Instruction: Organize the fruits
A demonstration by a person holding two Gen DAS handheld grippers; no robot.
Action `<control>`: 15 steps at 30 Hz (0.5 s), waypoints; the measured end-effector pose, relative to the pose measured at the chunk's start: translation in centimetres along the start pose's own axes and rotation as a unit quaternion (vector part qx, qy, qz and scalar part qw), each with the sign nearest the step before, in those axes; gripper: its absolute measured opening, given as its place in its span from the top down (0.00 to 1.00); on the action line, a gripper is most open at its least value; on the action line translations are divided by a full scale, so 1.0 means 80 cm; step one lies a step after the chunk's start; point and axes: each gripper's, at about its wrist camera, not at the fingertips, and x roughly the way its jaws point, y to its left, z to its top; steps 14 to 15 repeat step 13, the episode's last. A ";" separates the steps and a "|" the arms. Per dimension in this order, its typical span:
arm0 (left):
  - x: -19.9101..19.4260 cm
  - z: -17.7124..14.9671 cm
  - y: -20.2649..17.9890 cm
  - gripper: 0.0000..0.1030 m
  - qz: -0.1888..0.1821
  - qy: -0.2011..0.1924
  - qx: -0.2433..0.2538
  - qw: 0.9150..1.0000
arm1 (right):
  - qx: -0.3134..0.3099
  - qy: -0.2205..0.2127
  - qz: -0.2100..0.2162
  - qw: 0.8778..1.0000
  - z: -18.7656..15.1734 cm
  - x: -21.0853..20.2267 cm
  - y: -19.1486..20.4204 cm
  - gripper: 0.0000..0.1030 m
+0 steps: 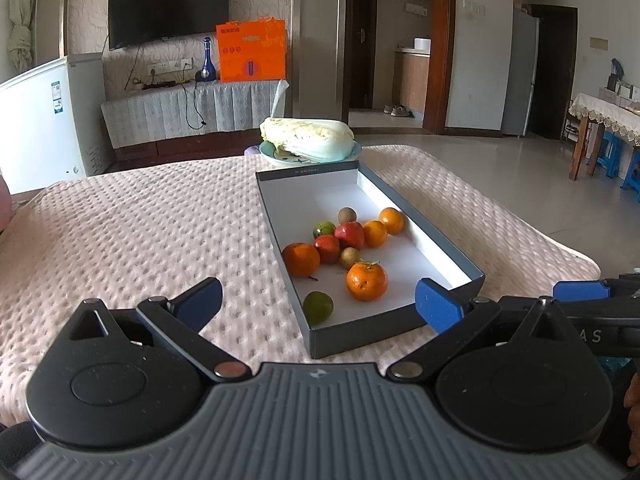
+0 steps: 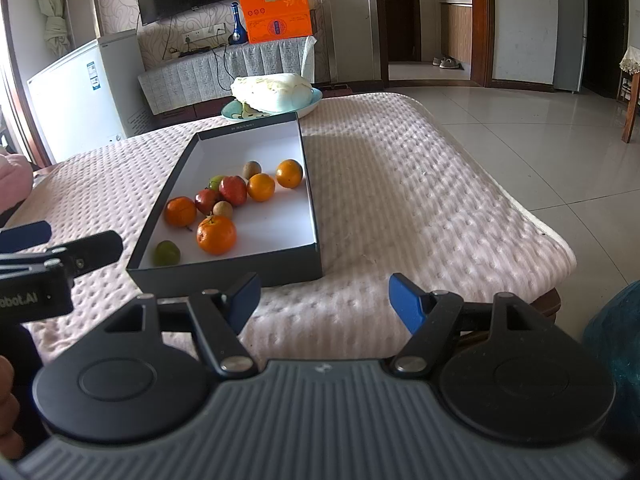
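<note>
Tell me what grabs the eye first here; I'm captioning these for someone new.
The bright fruit: oranges, red fruits and green ones scattered in a shallow dark box on the pink bumpy cover. Behind the box, a pale cabbage lies on a plate. Both grippers, left and right, wait near it, jaws open.

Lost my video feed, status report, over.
Left gripper and right gripper open, empty. Fruits loose in the dark box on the table. Nothing blocking; cabbage plate behind box.
</note>
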 end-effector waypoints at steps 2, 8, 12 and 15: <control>0.001 0.000 0.001 0.00 -0.002 0.004 -0.003 1.000 | 0.000 0.000 0.000 1.000 0.000 0.000 0.000 0.29; 0.001 -0.001 -0.003 0.01 0.021 0.013 0.009 1.000 | 0.000 0.000 0.000 1.000 0.000 0.000 0.000 0.29; 0.000 0.001 0.004 0.01 0.019 0.010 -0.008 1.000 | 0.001 0.000 0.000 1.000 0.000 0.000 0.000 0.29; 0.001 0.002 0.005 0.00 0.020 0.010 -0.008 1.000 | 0.001 0.000 0.000 1.000 0.000 0.000 0.000 0.29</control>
